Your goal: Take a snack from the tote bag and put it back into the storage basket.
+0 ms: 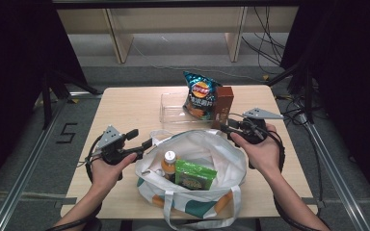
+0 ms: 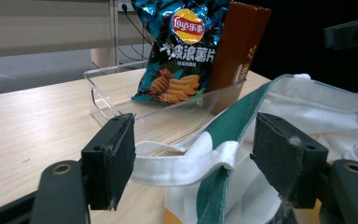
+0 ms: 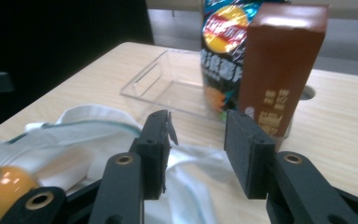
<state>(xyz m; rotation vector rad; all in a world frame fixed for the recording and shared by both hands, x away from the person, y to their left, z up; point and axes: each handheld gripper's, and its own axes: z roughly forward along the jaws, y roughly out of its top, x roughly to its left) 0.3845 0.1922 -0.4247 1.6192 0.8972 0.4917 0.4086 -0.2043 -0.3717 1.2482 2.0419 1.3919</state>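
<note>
Black jaws of the left gripper (image 2: 193, 163) are seen spread, with the rim of the white tote bag (image 1: 207, 144) lying between them; the pads are not pressed on the cloth. In the high view this gripper (image 1: 142, 140) is placed at the bag's 9 o'clock edge. The right gripper (image 3: 198, 140) is set at the bag's 2 o'clock rim (image 1: 225, 126), its jaws part-spread above white cloth, nothing pinched.

Inside the bag an orange bottle (image 1: 169, 163) with a white cap and a green packet (image 1: 195, 174) are noted. At 12 o'clock from the bag a clear plastic tray (image 1: 171, 113) is placed, holding a blue crisp bag (image 1: 200, 94) and a brown carton (image 1: 223, 106), both upright and touching.

The light wooden table (image 1: 130, 108) is bare from 9 to 11 o'clock. The bag's handles hang over the near table edge. Grey floor, metal rails, wooden furniture legs and loose cables (image 1: 270, 48) are recorded beyond the far edge.
</note>
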